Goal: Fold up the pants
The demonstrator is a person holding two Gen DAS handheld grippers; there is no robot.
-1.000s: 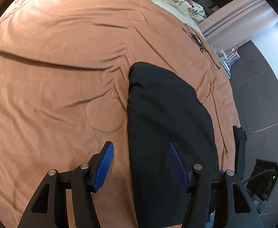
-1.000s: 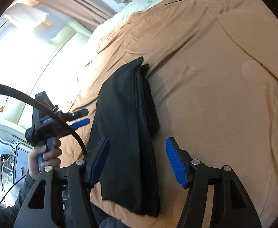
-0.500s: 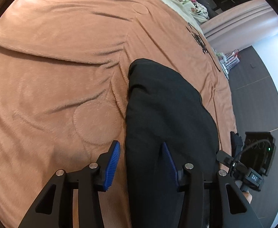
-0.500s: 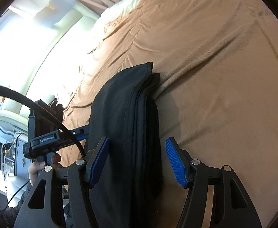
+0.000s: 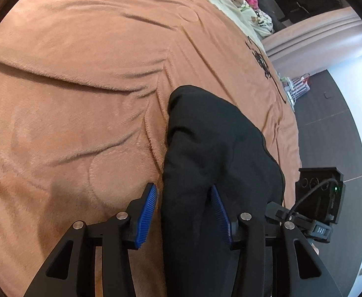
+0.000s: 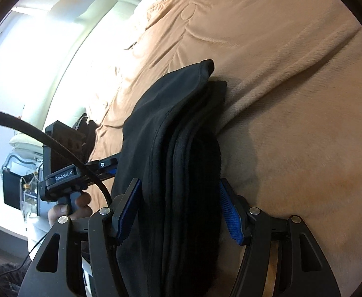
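Observation:
The black pants point(image 5: 213, 148) lie folded in a thick stack on the tan blanket point(image 5: 82, 86). My left gripper point(image 5: 184, 210) straddles the stack's near edge, its blue pads point(image 5: 146, 212) apart with cloth between them, not pinched. In the right wrist view the pants point(image 6: 181, 136) show several stacked layers. My right gripper point(image 6: 181, 210) straddles that stack from the other end, its blue pads point(image 6: 230, 215) wide apart around the cloth. The left gripper's handle point(image 6: 67, 180) and the hand holding it show at the left.
The bed's edge runs down the right of the left wrist view, with dark floor point(image 5: 329, 123) beyond. A black cord point(image 5: 262, 61) lies on the blanket far back, near pillows point(image 5: 242, 7). A bright window point(image 6: 32, 61) and furniture lie beyond the bed.
Both grippers have moved forward onto the pants. The left jaws have narrowed around the stack's edge. The right jaws stay wide and now enclose the layered end.

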